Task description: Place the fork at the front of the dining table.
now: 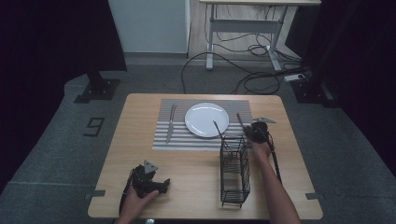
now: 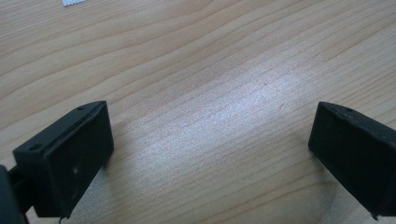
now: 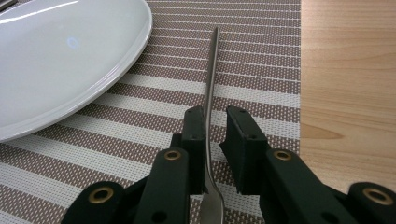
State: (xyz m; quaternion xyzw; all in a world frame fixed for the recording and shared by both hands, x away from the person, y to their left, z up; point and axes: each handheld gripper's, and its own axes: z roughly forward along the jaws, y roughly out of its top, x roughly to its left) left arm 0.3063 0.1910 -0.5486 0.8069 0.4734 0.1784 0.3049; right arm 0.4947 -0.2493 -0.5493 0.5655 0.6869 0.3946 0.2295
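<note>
Right gripper (image 3: 217, 116): jaws slack around slim utensil (image 3: 212, 70), one pad clear of it.
Left gripper (image 2: 210, 140): open, idle on surface (image 1: 191, 177).
Placemat (image 1: 161, 135): plate (image 1: 206, 119) centred, cutlery (image 1: 170, 123) laid left, slim utensil right.
Wire basket (image 1: 235, 172): one piece (image 1: 218, 129) apparently remaining.

A: Table (image 2: 196, 70): pale wood, matt grain. Placemat (image 3: 261, 60): woven, striped, coarse.

B: Plate (image 3: 60, 56): glossy white glaze. Utensil (image 3: 210, 93): polished metal. Basket (image 1: 234, 172): black wire. Right gripper (image 3: 215, 123): matt black plastic.
</note>
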